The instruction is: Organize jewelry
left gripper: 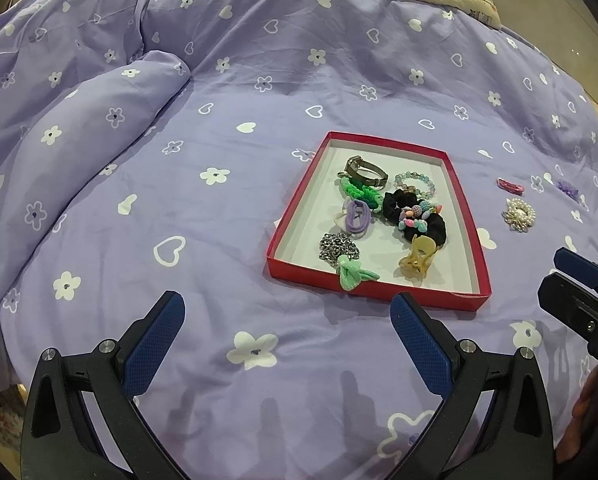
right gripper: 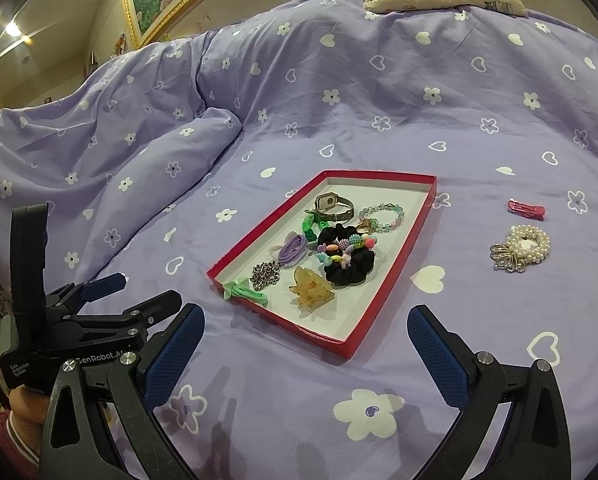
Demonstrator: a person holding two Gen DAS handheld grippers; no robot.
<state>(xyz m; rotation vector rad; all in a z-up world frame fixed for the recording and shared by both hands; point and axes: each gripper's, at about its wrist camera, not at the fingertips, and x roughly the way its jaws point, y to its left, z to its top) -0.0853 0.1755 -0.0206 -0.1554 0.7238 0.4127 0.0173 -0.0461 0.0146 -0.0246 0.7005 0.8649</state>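
The right gripper [right gripper: 305, 354] hangs wide and empty over the quilt [right gripper: 339, 92], just near of the red tray [right gripper: 395, 276]; the left gripper [left gripper: 287, 338] is equally wide and empty. Most pieces lie in the tray, but the pearl bracelet [right gripper: 525, 246] and pink clip [right gripper: 526, 209] sit out to its right. Likely risk: pads pinching soft quilt fabric with the bracelet, or nudging the light tray.

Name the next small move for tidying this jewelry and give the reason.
Probably move the open right claw toward the white pearl bracelet: it and the small red hair clip lie on the purple bedspread, right of the red-rimmed tray.
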